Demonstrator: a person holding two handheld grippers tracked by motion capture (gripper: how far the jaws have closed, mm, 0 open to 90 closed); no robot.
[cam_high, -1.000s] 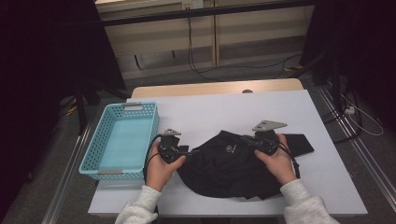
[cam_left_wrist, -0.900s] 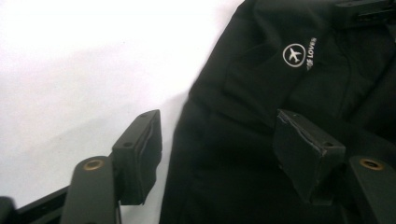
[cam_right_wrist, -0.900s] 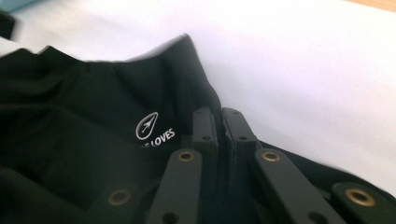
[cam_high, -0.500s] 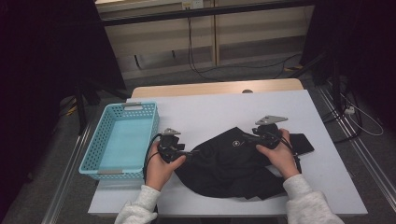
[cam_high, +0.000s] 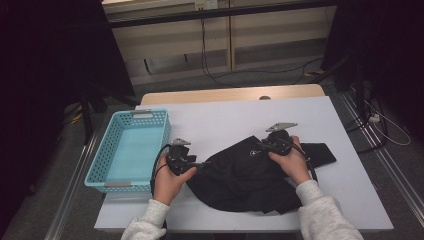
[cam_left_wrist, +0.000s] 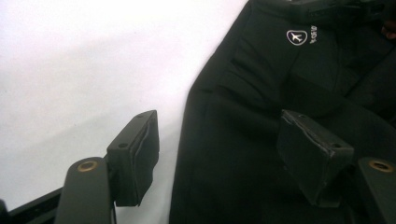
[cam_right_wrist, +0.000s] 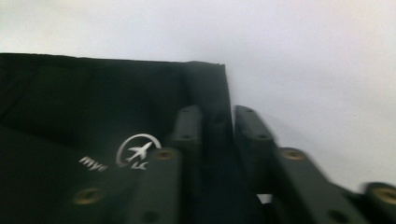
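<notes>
While the black cloth (cam_high: 245, 175) lies spread on the white table (cam_high: 225, 120), just right of the blue basket (cam_high: 127, 150), the right gripper (cam_high: 261, 146) has just been closing and now pinches the cloth's top edge. Its own view shows the jaws squeezed on the hem beside a small white plane logo (cam_right_wrist: 137, 151). The left gripper (cam_left_wrist: 219, 154) is released, its jaws wide over the cloth's left edge.
</notes>
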